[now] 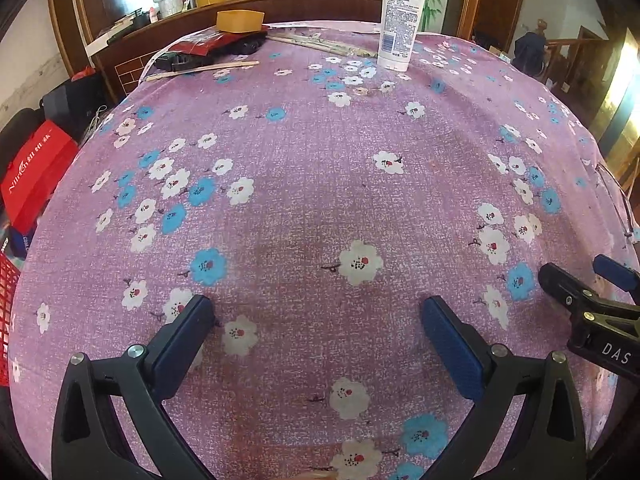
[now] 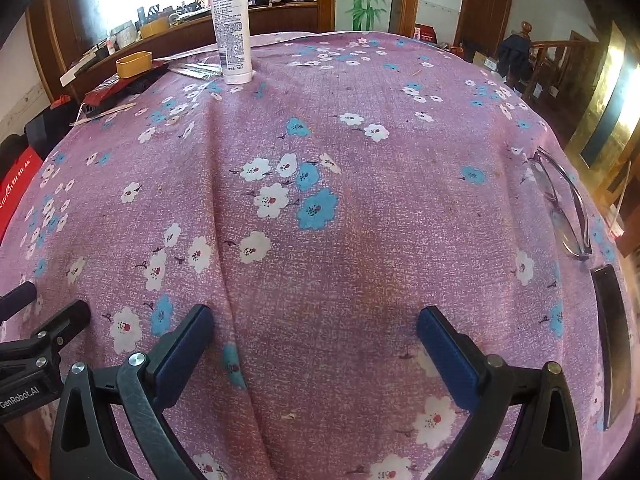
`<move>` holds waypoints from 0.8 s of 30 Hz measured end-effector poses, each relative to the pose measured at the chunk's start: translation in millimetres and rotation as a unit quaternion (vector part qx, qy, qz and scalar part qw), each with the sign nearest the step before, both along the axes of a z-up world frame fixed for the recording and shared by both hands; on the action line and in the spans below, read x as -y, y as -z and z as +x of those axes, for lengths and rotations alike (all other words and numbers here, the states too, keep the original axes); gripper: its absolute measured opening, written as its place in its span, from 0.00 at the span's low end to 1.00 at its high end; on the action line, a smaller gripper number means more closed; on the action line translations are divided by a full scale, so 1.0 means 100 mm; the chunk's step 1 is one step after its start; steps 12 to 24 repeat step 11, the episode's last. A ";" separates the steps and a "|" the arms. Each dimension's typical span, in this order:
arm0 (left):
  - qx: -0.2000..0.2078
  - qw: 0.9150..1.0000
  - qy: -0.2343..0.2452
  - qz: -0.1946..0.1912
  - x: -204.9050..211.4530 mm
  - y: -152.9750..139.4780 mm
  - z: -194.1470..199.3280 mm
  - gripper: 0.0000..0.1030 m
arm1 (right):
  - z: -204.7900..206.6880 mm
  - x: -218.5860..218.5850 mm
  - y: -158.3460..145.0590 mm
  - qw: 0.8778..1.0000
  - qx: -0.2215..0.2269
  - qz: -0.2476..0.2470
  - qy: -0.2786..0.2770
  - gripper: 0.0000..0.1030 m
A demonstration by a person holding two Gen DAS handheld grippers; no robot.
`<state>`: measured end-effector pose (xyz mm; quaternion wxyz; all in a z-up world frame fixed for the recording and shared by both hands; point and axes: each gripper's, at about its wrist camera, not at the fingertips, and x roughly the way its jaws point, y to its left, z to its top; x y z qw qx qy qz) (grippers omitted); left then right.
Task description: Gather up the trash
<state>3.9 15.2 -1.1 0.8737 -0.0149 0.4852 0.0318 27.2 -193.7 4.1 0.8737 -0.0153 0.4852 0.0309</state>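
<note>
The likely trash is gathered at the far left edge of the table: a red wrapper (image 1: pixel 208 45) over a black tray (image 1: pixel 188 60), with wooden sticks (image 1: pixel 202 69) lying beside it and paper-wrapped chopsticks (image 1: pixel 324 45) just behind. A yellow box (image 1: pixel 240 21) sits on top of the pile. Whether the box counts as trash cannot be judged from here.

Both tools are held low over the flowered tablecloth (image 1: pixel 320 184), well apart from that pile. The left gripper (image 1: pixel 318 320) is spread wide with nothing in it, and so is the right gripper (image 2: pixel 314 330).

The step is best done by reaching forward to the loose sticks first, approached flat to the cloth so no fabric is pinched.

The upright white tube (image 1: pixel 402 16) is marked "Vaseline". "DAS" is printed on the right tool, "GenRobot.AI" on the left. Eyeglasses (image 2: pixel 568 208) at the right should be avoided.
</note>
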 end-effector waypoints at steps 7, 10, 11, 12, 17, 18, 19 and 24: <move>0.000 1.000 0.000 -0.002 0.00 0.01 0.00 1.00 | 0.00 0.01 0.00 1.000 0.000 0.000 0.000 1.00; 0.000 1.000 -0.001 -0.001 0.00 0.01 0.00 1.00 | 0.00 0.01 0.00 1.000 0.000 0.000 0.000 1.00; 0.000 1.000 -0.001 -0.001 0.01 0.01 0.00 1.00 | 0.00 0.00 0.00 1.000 0.000 0.000 0.000 1.00; 0.000 1.000 -0.001 -0.001 0.01 0.01 0.00 1.00 | 0.00 0.00 0.00 1.000 0.000 0.000 0.000 1.00; 0.000 1.000 -0.001 -0.001 0.01 0.01 0.00 1.00 | 0.00 0.00 0.00 1.000 0.000 0.000 0.000 1.00; 0.000 1.000 -0.001 -0.001 0.01 0.01 0.00 1.00 | 0.00 0.00 0.00 1.000 0.000 0.000 0.000 1.00; 0.000 1.000 -0.001 -0.001 0.01 0.01 0.00 1.00 | 0.00 0.00 0.00 1.000 0.000 0.000 0.000 1.00; 0.000 1.000 -0.001 -0.001 0.01 0.01 0.00 1.00 | 0.00 0.00 0.00 1.000 0.000 0.000 0.000 1.00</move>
